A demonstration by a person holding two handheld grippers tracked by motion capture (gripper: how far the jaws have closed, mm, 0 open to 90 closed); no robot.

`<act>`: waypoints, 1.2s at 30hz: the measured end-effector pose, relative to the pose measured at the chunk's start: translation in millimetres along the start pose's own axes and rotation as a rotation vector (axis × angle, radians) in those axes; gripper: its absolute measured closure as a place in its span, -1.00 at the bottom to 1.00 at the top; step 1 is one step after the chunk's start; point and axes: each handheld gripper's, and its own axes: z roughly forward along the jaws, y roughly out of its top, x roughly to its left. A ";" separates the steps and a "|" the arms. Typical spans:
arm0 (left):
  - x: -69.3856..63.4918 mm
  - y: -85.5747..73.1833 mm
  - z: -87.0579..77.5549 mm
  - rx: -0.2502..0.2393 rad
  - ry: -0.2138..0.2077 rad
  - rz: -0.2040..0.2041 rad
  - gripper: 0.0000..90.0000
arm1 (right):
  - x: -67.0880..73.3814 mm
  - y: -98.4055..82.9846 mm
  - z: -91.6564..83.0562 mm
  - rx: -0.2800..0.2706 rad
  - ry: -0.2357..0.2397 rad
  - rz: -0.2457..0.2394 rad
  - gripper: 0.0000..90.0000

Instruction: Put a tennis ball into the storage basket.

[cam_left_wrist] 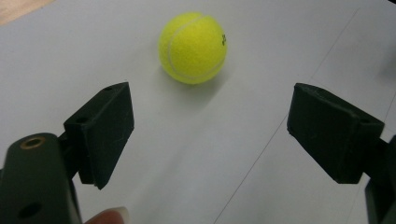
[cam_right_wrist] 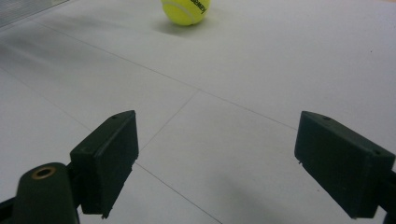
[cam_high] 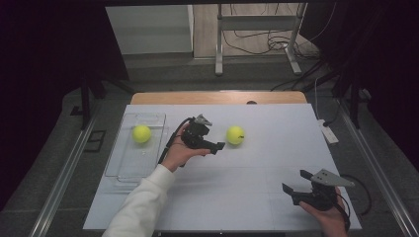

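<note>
Fingers of my left gripper [cam_high: 218, 146] stand spread, nothing between them, just beside the tennis ball [cam_high: 235, 135] on the bench [cam_high: 237, 197]. My right gripper [cam_high: 295, 181] hangs spread too, well apart.

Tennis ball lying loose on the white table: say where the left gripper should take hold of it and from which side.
Grip the tennis ball across its widest part, one pad on each side. Being round, it offers no better face and may roll if nudged off-centre. The left gripper already points at it with open jaws, so probably keep coming from that near-left side, low over the table, centred.
</note>
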 end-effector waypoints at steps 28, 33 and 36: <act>-0.4 16.8 25.7 0.034 -0.018 -0.007 -0.65 | 0.5 -0.9 -0.5 0.002 0.000 -0.001 -0.69; 0.1 18.6 31.6 0.043 -0.015 -0.002 -0.66 | 0.3 -1.2 -0.9 0.001 -0.001 0.000 -0.69; 1.4 19.0 35.1 0.045 -0.012 -0.008 -0.66 | 0.1 -1.3 -1.0 0.003 -0.003 -0.002 -0.69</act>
